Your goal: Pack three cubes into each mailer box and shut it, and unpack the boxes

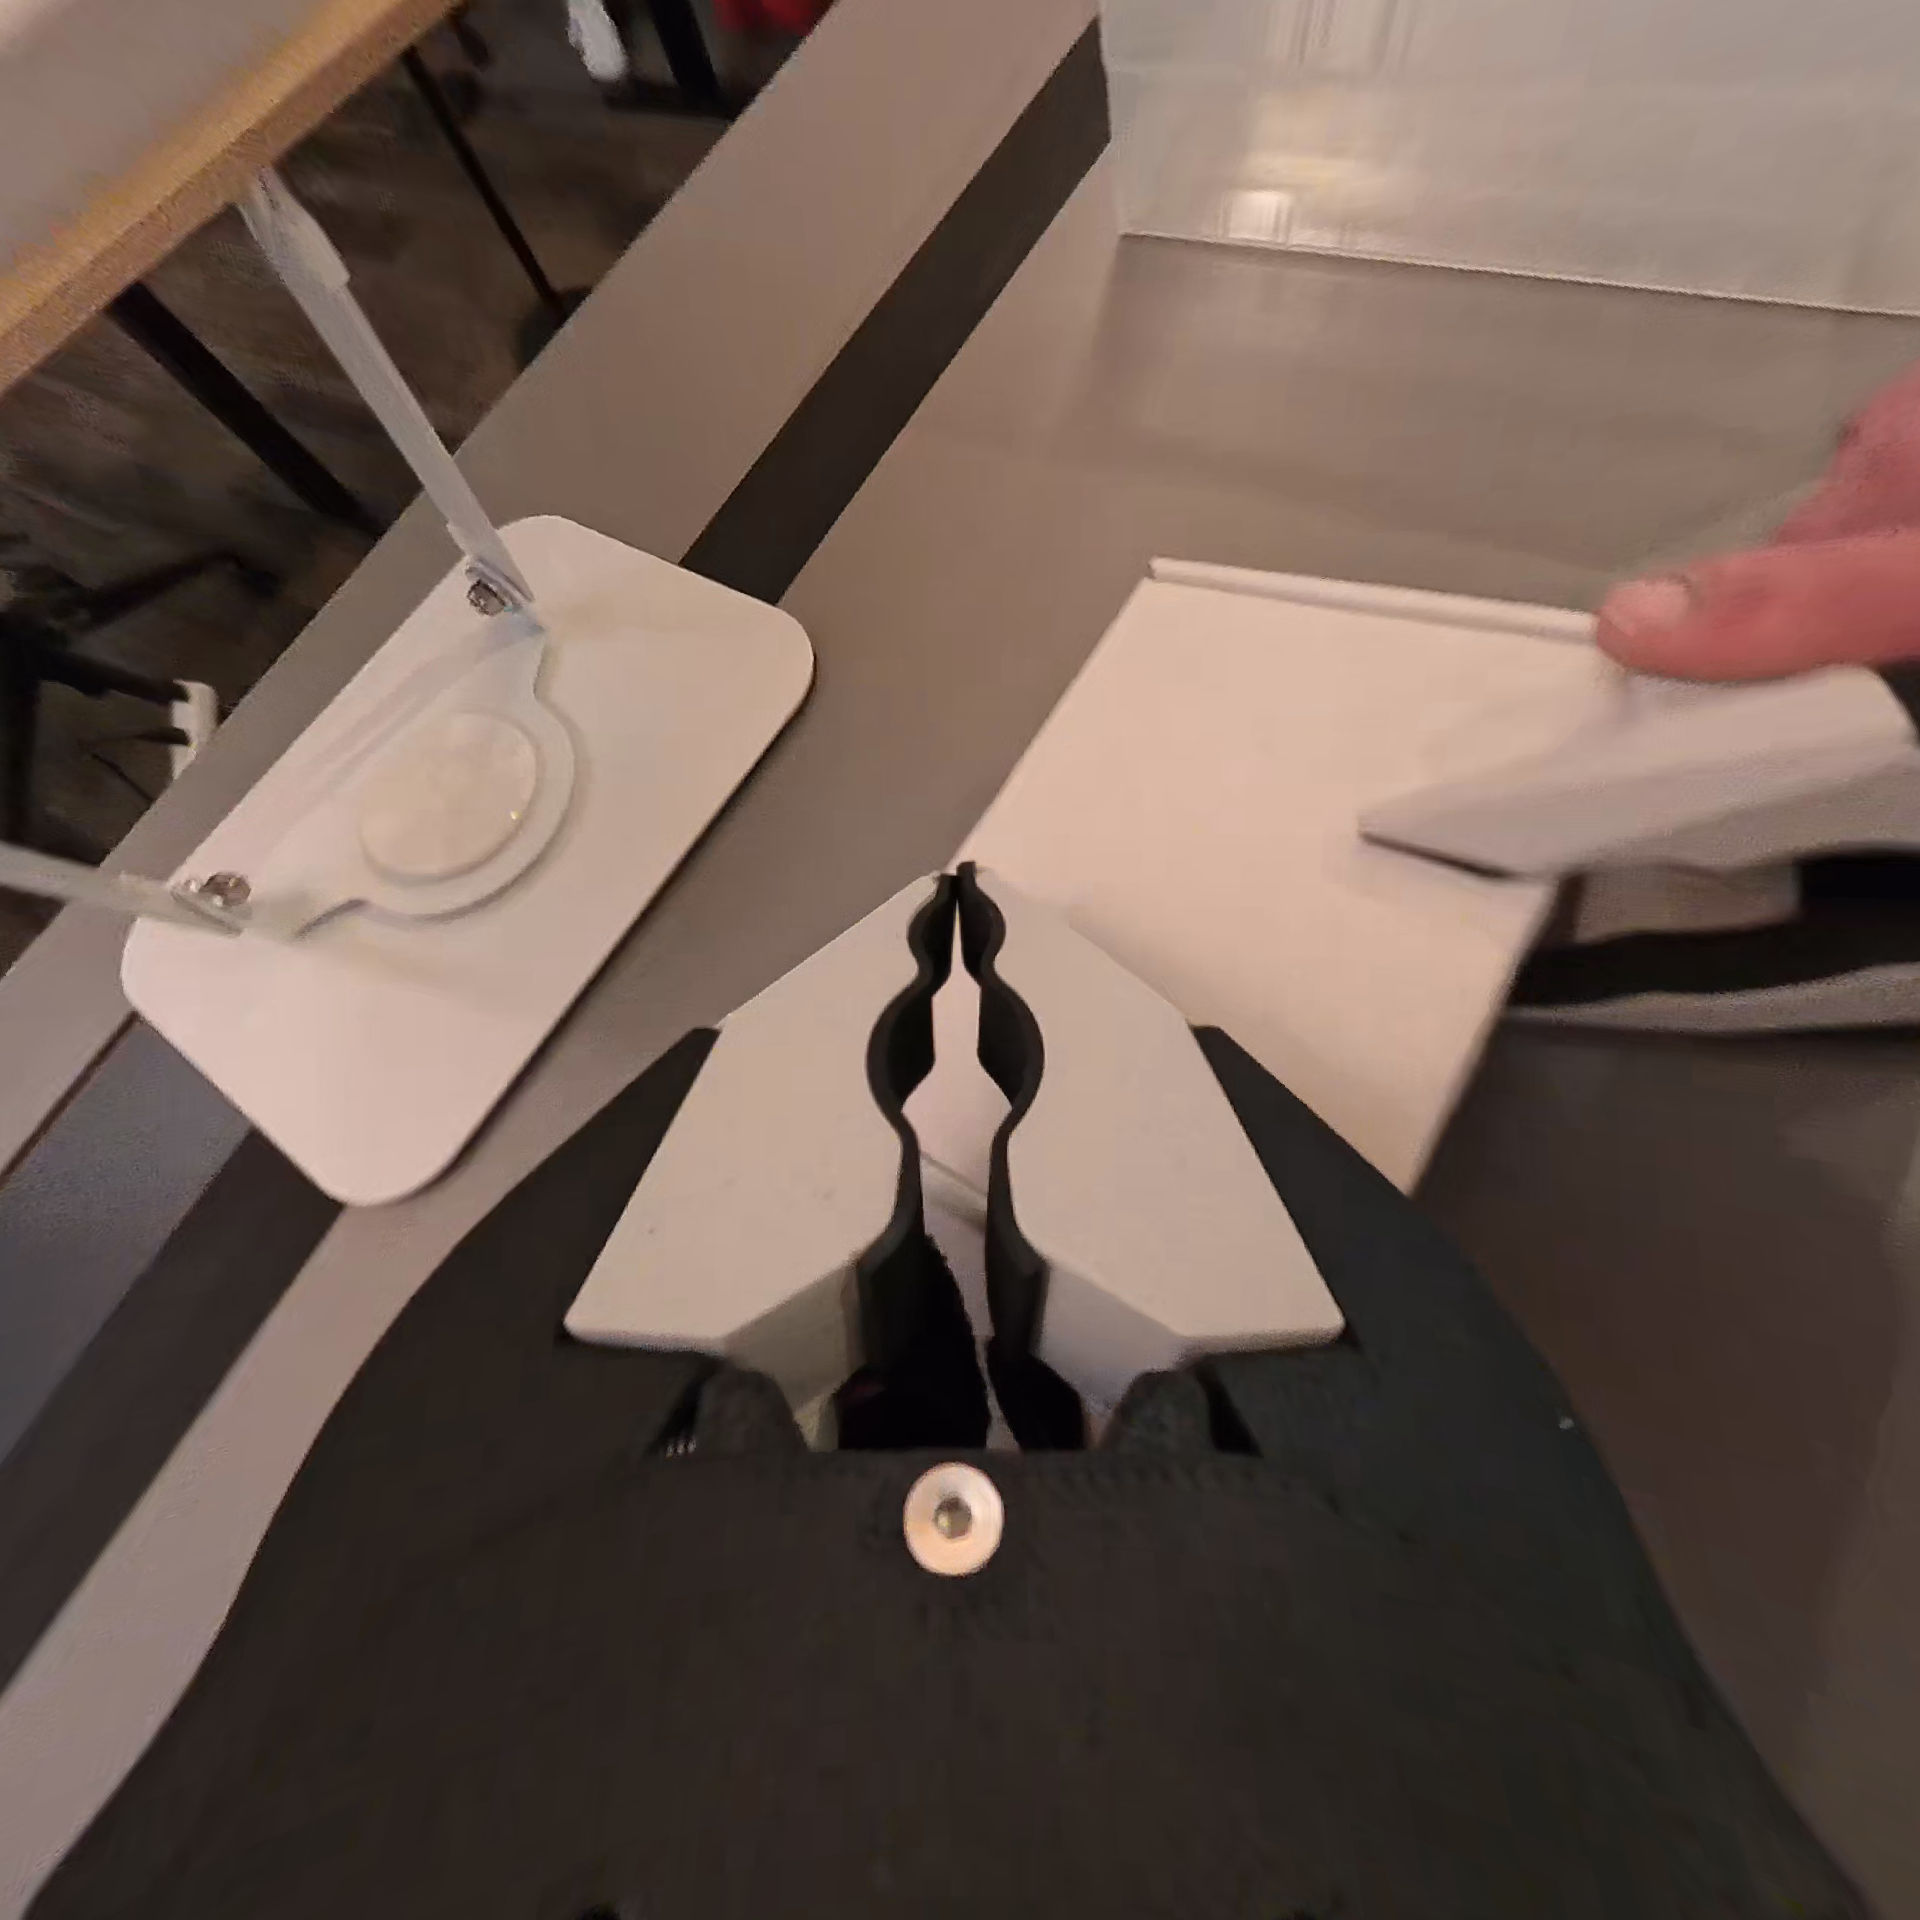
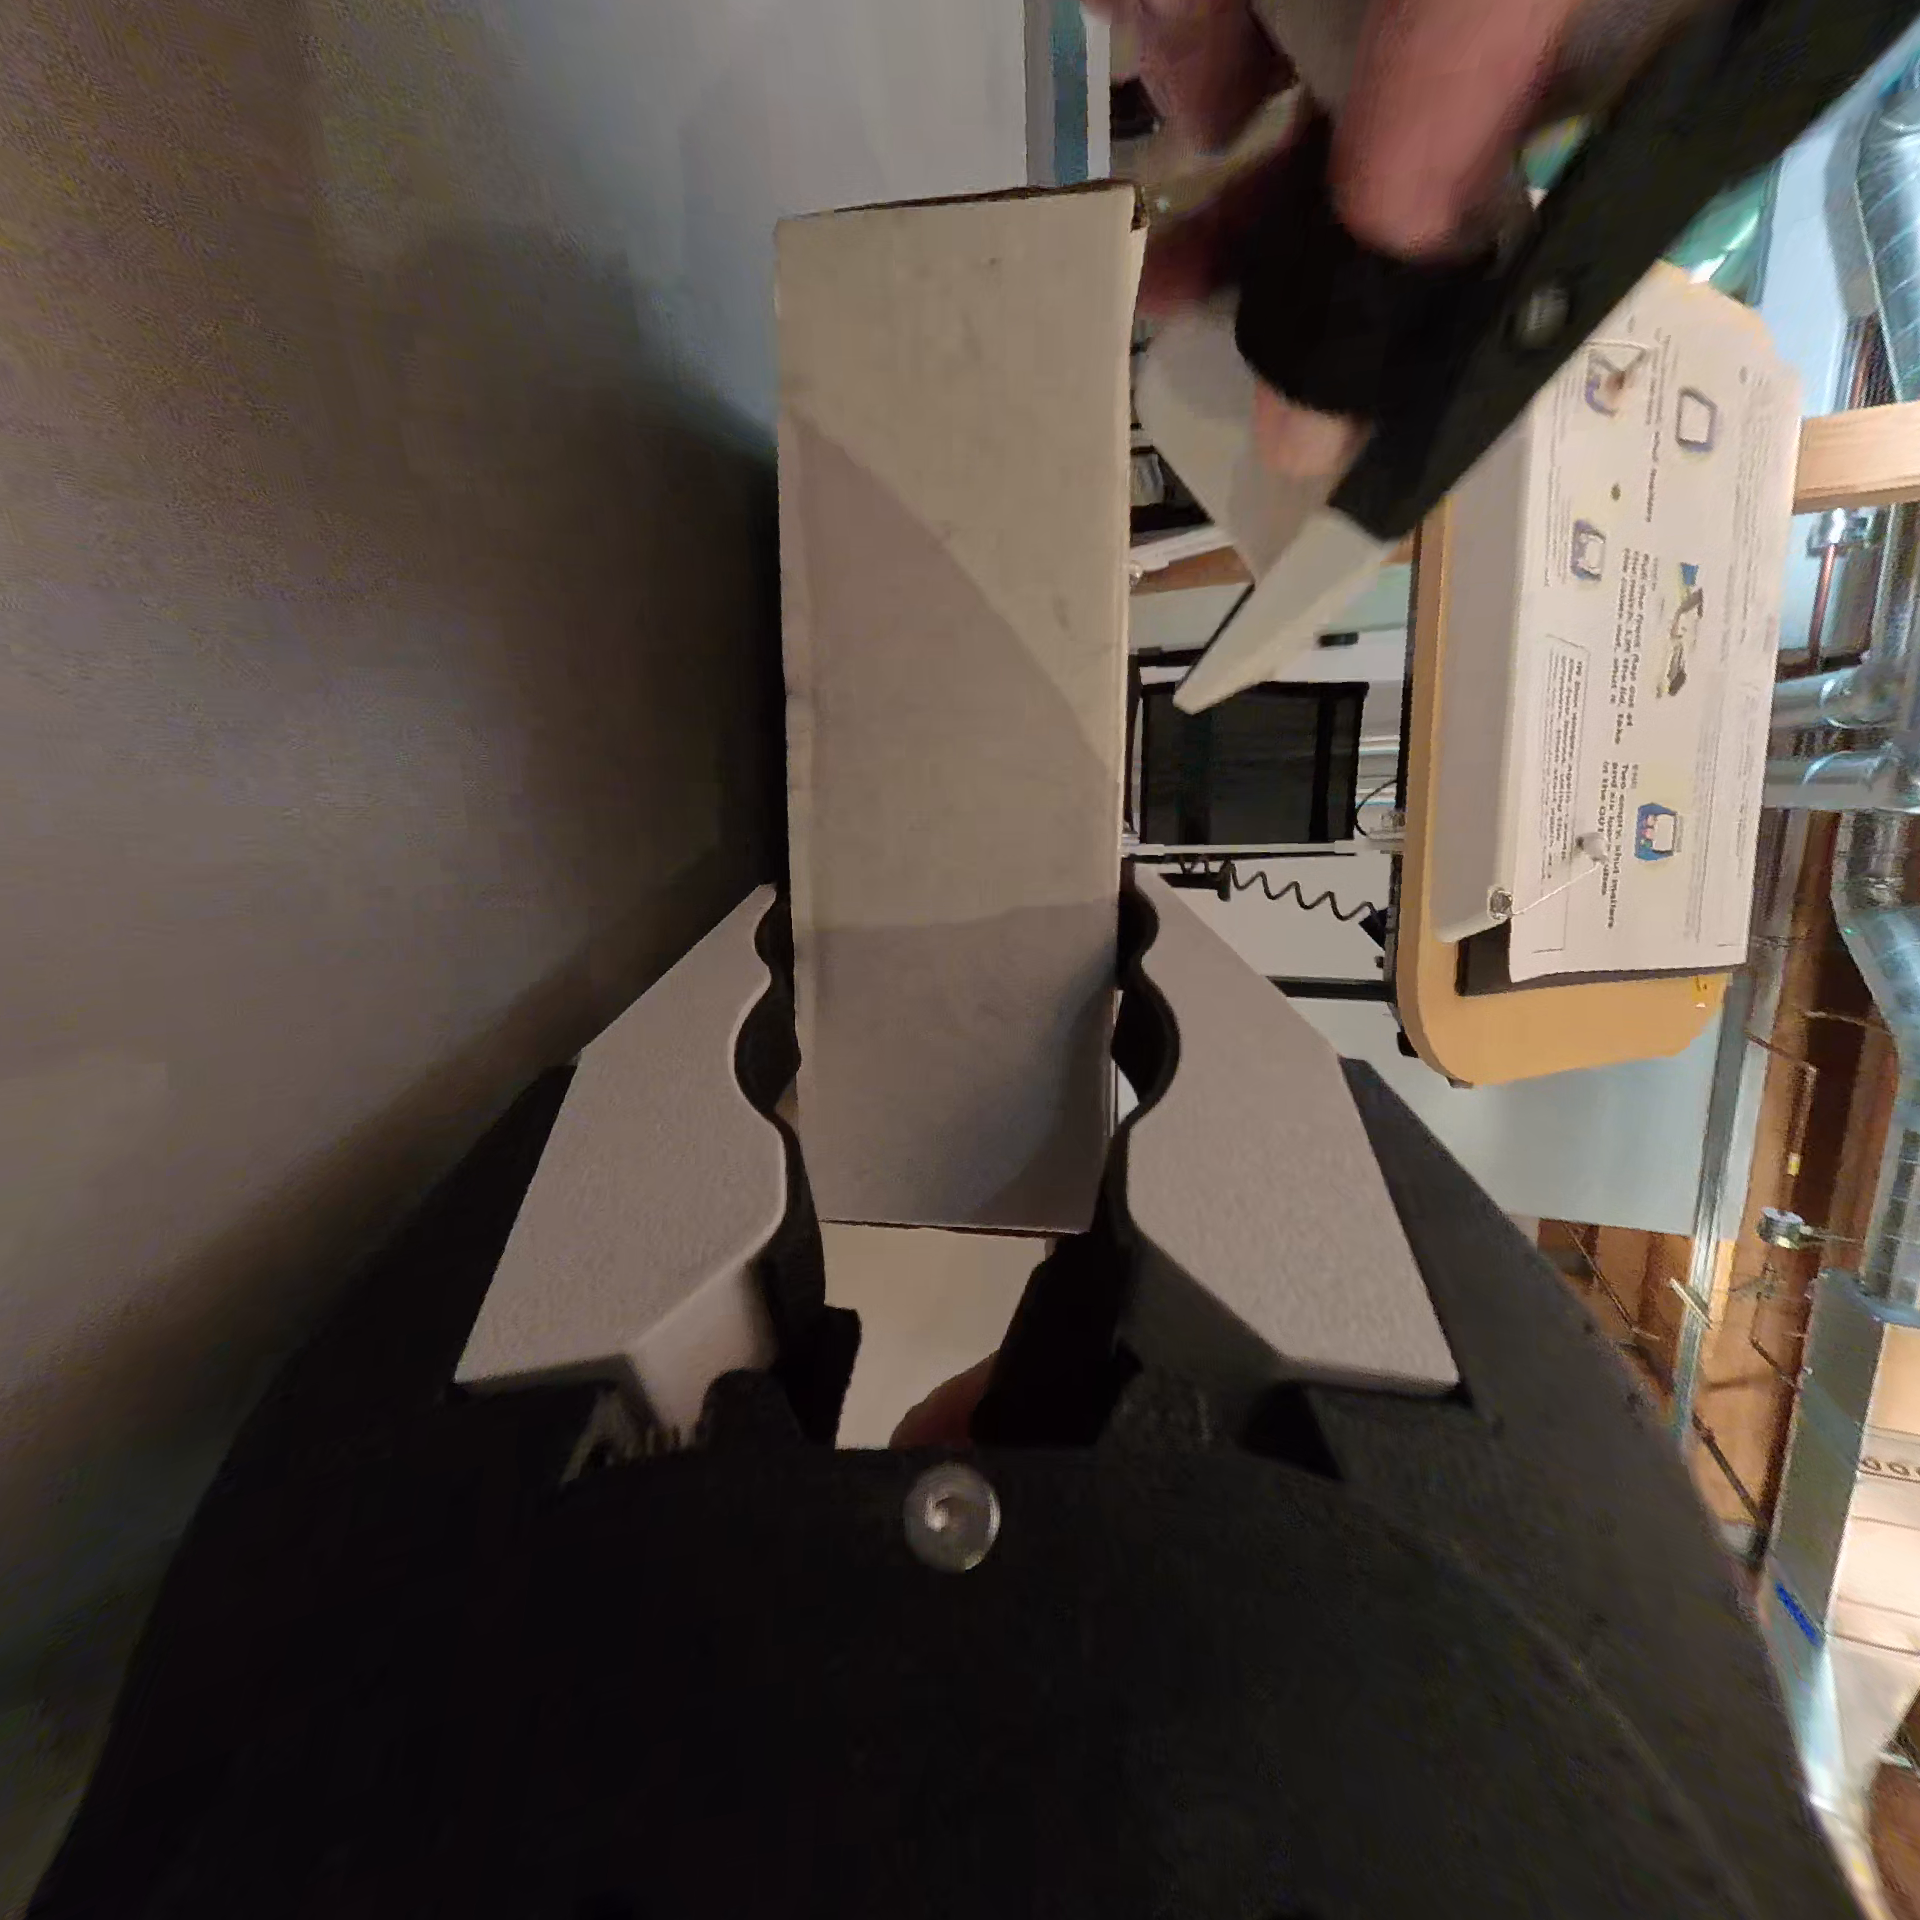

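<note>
The box [image 1: 1226, 873] is plain white cardboard, shut and flat-topped, with a thin raised fold along its far edge. In the left wrist view it lies on the grey table [image 1: 1351, 416], its near corner just past the tips of the left gripper [image 1: 956, 888]. In the right wrist view the box [image 2: 951, 665] shows its narrow side: a tall off-white face, scuffed with faint grey smudges, a brown raw edge at its far corner and a seam low down where two panels meet.

The left gripper has its black pads pressed together at the tips with nothing between them. It hovers over the table just short of the box, apart from it.

The right gripper [image 2: 951, 935] is spread about as wide as the box's narrow side — its black pads touch both faces, so it has the box clamped. From the left wrist view the right gripper [image 1: 1621, 821] reaches over the box from the right, one white finger lying across the top, with a hand [image 1: 1787, 582] behind it.

To the left of the box, on the same table, sits a white base plate [image 1: 623, 727] with rounded corners, two thin metal rods bolted to it. Beyond the box in the right wrist view hangs a wooden board [image 2: 1455, 997] carrying a printed sheet [image 2: 1662, 623].
</note>
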Demonstrator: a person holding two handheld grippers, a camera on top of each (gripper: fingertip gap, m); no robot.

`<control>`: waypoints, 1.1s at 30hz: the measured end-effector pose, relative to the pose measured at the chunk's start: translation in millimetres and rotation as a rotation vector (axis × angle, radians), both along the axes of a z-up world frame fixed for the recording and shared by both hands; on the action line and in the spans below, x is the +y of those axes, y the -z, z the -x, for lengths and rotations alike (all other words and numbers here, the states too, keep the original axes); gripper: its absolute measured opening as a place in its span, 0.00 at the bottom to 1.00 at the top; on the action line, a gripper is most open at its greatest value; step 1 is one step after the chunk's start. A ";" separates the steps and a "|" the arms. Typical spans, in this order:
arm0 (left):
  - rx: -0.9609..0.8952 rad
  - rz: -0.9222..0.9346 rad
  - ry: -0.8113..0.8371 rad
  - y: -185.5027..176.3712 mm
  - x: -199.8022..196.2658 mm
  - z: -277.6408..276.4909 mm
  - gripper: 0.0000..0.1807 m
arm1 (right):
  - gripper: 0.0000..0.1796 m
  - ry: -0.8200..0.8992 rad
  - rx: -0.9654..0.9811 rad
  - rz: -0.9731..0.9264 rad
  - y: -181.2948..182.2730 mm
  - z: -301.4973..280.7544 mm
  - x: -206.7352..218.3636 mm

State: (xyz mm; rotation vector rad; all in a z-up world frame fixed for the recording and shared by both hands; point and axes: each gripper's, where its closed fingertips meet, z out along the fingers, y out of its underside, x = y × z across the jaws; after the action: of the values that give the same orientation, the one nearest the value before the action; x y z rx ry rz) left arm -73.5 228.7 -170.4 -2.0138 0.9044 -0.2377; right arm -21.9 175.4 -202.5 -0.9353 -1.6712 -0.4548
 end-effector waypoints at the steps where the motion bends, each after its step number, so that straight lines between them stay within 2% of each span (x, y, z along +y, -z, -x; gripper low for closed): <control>1: 0.002 -0.033 -0.023 0.2 -8.6 5.4 0.00 | 0.33 -0.008 0.000 0.015 0.6 -0.1 -2.0; 3: 0.042 -0.069 -0.059 8.2 -25.1 17.6 0.00 | 0.33 -0.015 0.001 0.035 2.9 -0.1 -4.9; 6: -0.045 -0.099 -0.077 13.1 -43.0 19.9 0.00 | 0.32 -0.036 0.016 0.084 3.9 0.0 -10.0; 11: -0.084 -0.133 -0.077 14.5 -47.7 20.2 0.00 | 0.33 -0.066 0.031 0.180 4.4 -0.9 -17.2; 15: -0.149 -0.131 -0.057 13.4 -49.1 19.2 0.00 | 0.34 -0.098 0.076 0.332 1.8 -1.5 -25.0; 24: -0.154 -0.141 -0.020 14.7 -54.6 16.8 0.00 | 0.37 -0.228 0.173 0.723 -11.5 -7.5 -49.2; 25: -0.130 -0.138 -0.033 18.8 -53.4 20.2 0.00 | 0.31 -0.252 0.190 0.774 -15.6 -9.9 -53.8; 26: -0.134 -0.142 -0.025 20.3 -53.8 20.0 0.00 | 0.07 -0.256 0.197 0.791 -18.4 -13.7 -53.3; 33: -0.110 -0.156 0.021 20.1 -56.8 15.0 0.00 | 0.01 -0.224 0.209 0.698 -33.5 -13.8 -47.3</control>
State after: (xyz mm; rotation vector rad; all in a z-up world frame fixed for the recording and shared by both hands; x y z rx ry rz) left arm -88.5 171.8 -190.5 -1.8309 0.8489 -0.2782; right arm -8.2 128.1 -169.0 -1.2197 -1.7351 0.3996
